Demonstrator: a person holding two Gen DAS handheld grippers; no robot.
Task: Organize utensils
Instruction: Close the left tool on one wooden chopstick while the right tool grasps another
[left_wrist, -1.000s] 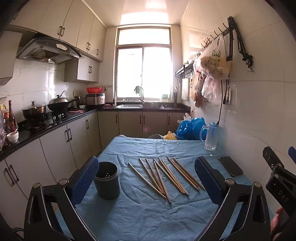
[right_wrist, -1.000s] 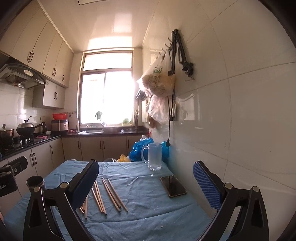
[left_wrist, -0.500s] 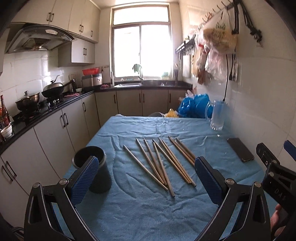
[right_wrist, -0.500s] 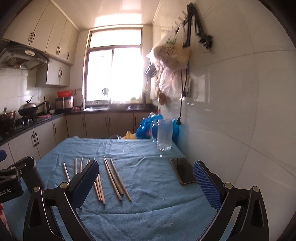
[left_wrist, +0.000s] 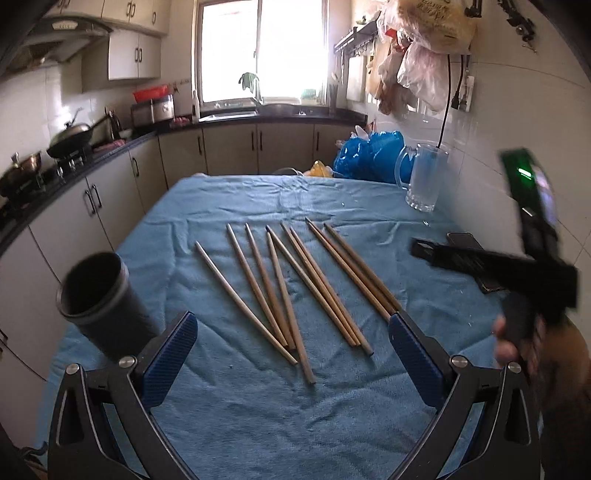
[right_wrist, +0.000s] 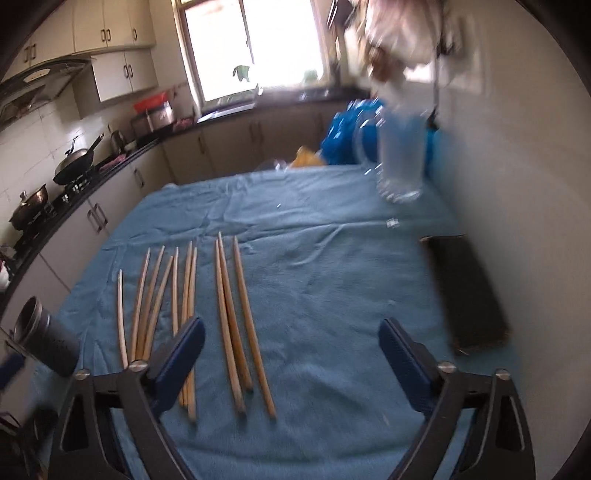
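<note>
Several wooden chopsticks (left_wrist: 291, 284) lie side by side on the blue cloth of the table (left_wrist: 258, 413); they also show in the right wrist view (right_wrist: 232, 317). A dark grey holder cup (left_wrist: 103, 299) stands at the table's left edge and shows in the right wrist view (right_wrist: 44, 338) too. My left gripper (left_wrist: 291, 354) is open and empty, above the near ends of the chopsticks. My right gripper (right_wrist: 291, 358) is open and empty, above the near ends of the rightmost chopsticks. The right gripper's body (left_wrist: 517, 266) shows blurred at the right of the left wrist view.
A glass mug (left_wrist: 424, 181) stands at the far right by blue plastic bags (left_wrist: 369, 157). A black phone (right_wrist: 469, 291) lies near the right wall. Kitchen cabinets and a stove with pans (left_wrist: 70, 136) run along the left. Bags hang on the right wall (left_wrist: 424, 55).
Both grippers have tilted down and moved forward over the table, closer to the chopsticks. The right gripper has swung left and its view is blurred by motion.
</note>
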